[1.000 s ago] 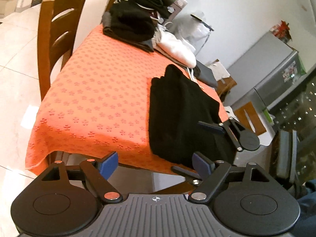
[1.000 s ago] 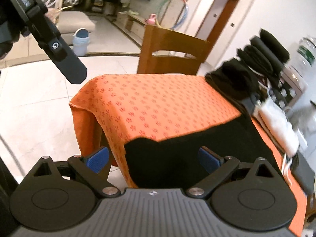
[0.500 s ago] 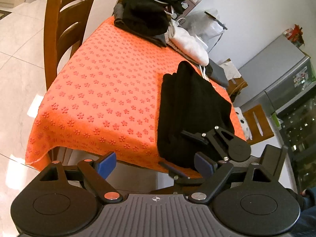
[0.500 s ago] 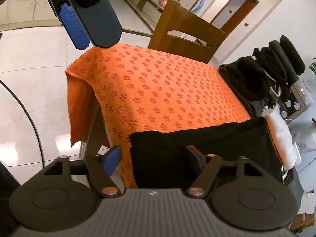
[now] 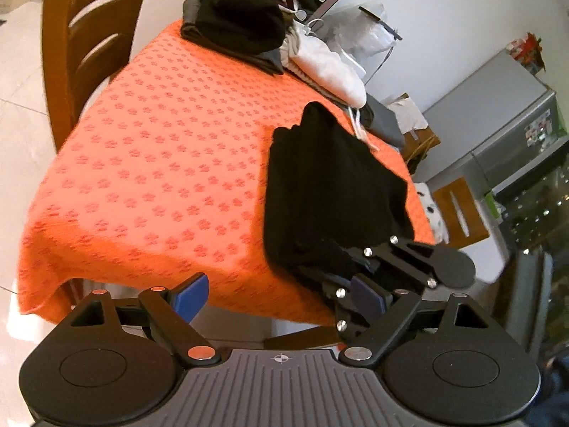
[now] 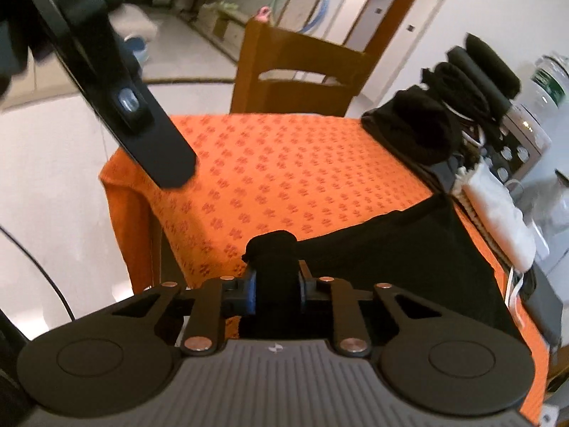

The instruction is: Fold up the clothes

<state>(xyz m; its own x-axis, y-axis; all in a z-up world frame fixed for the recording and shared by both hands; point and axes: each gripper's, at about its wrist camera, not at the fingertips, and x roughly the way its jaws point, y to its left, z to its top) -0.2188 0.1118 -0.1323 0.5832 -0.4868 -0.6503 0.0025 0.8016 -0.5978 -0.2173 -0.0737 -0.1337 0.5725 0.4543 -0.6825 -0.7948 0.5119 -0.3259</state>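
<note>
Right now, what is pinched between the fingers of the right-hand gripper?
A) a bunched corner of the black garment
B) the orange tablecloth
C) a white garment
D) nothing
A: the right gripper is closing with its blue pads on a bunched corner of the black garment at the table's near edge.

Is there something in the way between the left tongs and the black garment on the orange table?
Nothing visible blocks it. The left tongs stand open at the table's near edge, with only bare orange tablecloth before the black garment. The right tongs are closing on its near corner, beside that path.
</note>
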